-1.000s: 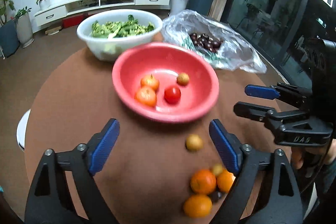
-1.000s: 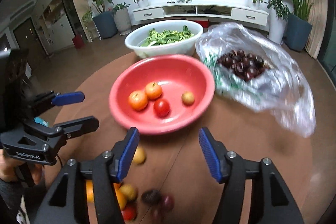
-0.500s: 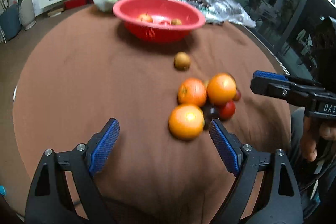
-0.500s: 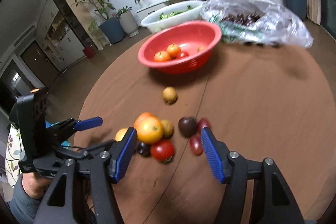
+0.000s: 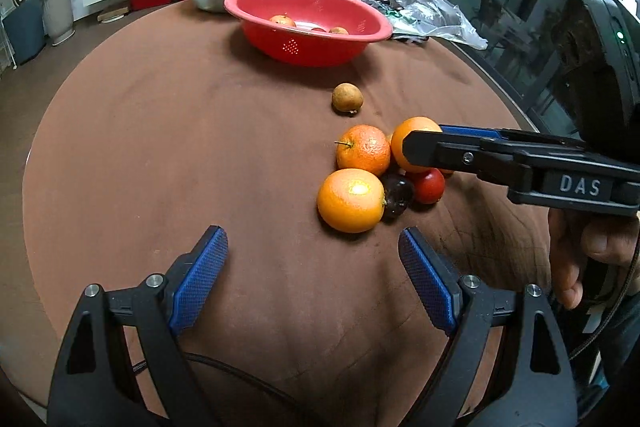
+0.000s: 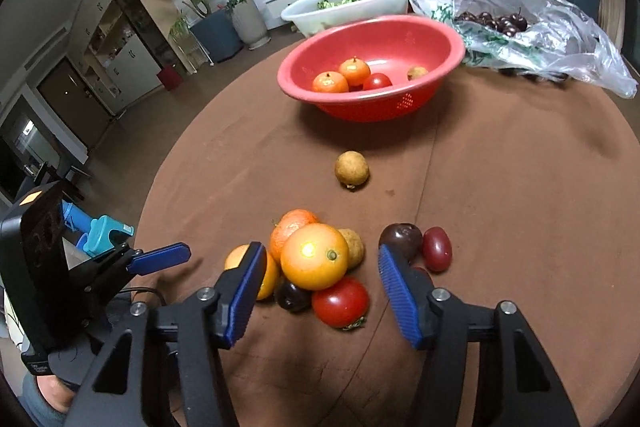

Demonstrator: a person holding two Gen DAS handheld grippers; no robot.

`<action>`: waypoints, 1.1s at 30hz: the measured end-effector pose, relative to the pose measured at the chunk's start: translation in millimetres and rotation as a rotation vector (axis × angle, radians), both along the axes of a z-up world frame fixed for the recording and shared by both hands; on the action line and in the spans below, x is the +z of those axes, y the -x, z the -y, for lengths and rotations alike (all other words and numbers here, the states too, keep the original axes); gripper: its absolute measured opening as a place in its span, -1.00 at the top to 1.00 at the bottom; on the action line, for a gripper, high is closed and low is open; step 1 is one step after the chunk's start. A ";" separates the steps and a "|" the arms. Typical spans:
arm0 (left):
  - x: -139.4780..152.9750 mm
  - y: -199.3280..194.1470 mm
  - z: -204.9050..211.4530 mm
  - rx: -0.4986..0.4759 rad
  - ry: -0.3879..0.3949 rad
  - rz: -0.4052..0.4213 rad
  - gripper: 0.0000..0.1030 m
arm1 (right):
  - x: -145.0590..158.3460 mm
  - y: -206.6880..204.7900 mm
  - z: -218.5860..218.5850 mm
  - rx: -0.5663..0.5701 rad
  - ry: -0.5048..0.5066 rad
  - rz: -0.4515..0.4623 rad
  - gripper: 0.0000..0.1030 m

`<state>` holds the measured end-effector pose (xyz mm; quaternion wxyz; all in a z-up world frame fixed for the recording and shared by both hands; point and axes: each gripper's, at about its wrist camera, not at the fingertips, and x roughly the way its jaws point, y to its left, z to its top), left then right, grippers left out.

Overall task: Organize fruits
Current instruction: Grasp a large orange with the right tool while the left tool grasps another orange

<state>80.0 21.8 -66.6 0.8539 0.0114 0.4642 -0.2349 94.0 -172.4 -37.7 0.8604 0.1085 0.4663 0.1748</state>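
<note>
The left gripper (image 5: 312, 267) hung with its jaws spread wide and nothing between them, just short of the near orange (image 5: 351, 200); it seemed parked there to leave the pile free for the other hand, though it could equally take that orange next; the right gripper (image 6: 320, 291) was over the pile (image 6: 320, 263) with its jaws closing, the top orange (image 6: 314, 255) and a tomato (image 6: 341, 302) lying between the pads (image 6: 398, 291), which did not yet press on either; the orange looked the likelier pick, since it sat highest and was the easiest to lift without scattering the rest; the pile itself lay on the brown table (image 5: 160, 147), oranges, a dark plum (image 6: 401, 237), a red one (image 6: 437, 249) and a small brown fruit (image 6: 351, 167) lying apart toward the red bowl (image 6: 448, 43); the bowl already held two oranges, a tomato and a brown fruit, so the sorting appeared partly done and the bowl the likely place for what remained; behind it stood a white bowl (image 6: 312, 15) of greens and a plastic bag (image 6: 580, 39) of dark cherries, untouched; a round orange may roll from a loose pinch, so the pads would want to close squarely across its middle.
</note>
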 end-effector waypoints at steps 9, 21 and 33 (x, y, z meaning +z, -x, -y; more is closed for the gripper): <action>-0.6 -3.9 3.9 -0.012 -0.006 0.003 -0.69 | -5.7 -3.1 0.2 0.024 -0.034 -0.016 0.25; 5.0 -27.7 25.6 -0.168 -0.046 -0.027 -0.16 | 4.6 27.4 38.7 -0.055 -0.136 0.002 0.24; -6.4 -38.8 43.5 -0.262 -0.073 -0.083 0.25 | -4.8 41.2 54.6 -0.080 -0.173 -0.017 0.24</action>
